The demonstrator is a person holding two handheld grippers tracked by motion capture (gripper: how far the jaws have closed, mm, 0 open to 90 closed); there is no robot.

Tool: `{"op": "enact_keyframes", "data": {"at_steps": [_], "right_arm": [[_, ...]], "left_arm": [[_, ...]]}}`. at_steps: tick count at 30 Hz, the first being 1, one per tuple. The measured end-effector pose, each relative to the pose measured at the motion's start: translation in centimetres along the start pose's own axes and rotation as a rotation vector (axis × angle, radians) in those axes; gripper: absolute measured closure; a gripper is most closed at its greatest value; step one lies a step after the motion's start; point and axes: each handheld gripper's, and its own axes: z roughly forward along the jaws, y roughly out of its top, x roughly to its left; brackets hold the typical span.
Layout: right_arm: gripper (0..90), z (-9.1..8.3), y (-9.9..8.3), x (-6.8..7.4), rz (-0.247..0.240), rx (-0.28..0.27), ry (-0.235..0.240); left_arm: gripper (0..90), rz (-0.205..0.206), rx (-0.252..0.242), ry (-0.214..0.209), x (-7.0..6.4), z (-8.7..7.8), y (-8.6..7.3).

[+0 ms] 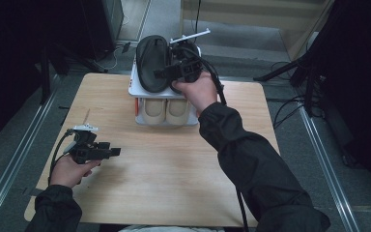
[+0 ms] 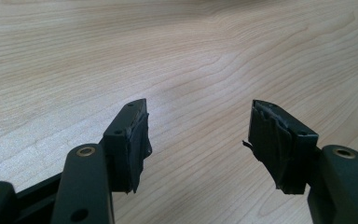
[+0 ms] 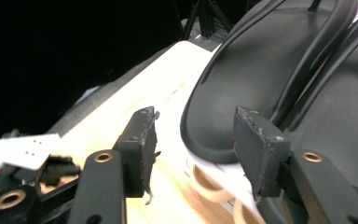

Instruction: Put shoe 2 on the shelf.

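Hovering at twelve o'clock on the table [image 1: 164,169], the right gripper [image 3: 196,140] stands released over the black sandals [image 1: 153,60] atop the white shoe rack [image 1: 134,87]; closing squarely on one sandal's rim should hold best. At eight o'clock, the left gripper [image 2: 198,135] idles, jaws apart and empty, above bare wood

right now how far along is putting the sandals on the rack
Mostly done: both black sandals lie on the white rack's top shelf, beige shoes below. In hand: the right gripper, jaws open, sits at the sandals. Left: pulling it clear. The left gripper idles open over the table.
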Motion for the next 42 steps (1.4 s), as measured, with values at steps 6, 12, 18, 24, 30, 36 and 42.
{"op": "enact_keyframes", "data": {"at_steps": [6, 12, 18, 24, 30, 36, 42], "right_arm": [[47.1, -0.1, -2.0, 0.6, -0.052, 0.015, 0.036], [40.9, 0.1, -3.8, 1.0, -0.047, 0.018, 0.129], [35.3, 0.3, -5.2, 1.4, -0.081, 0.035, 0.107], [28.3, 1.2, -6.8, 1.4, -0.091, 0.066, 0.123], [25.7, 1.9, -8.4, 1.0, -0.112, 0.089, 0.166], [25.6, 2.8, -10.4, 0.5, -0.105, 0.109, 0.155], [25.6, 3.2, -12.0, 0.0, -0.106, 0.115, 0.159]], "left_arm": [[38.7, 0.003, -0.001, 0.003, 0.0, 0.0, 0.0], [38.6, 0.004, 0.001, 0.005, -0.1, 0.0, 0.0], [38.7, 0.004, 0.000, 0.008, 0.0, 0.0, 0.0], [38.6, 0.005, 0.002, 0.009, -0.1, 0.1, -0.1], [38.6, 0.005, -0.001, 0.012, -0.1, 0.1, -0.1], [38.5, 0.008, -0.001, 0.011, -0.1, 0.2, -0.1], [38.6, 0.010, 0.005, 0.011, -0.1, 0.2, 0.0]]}}
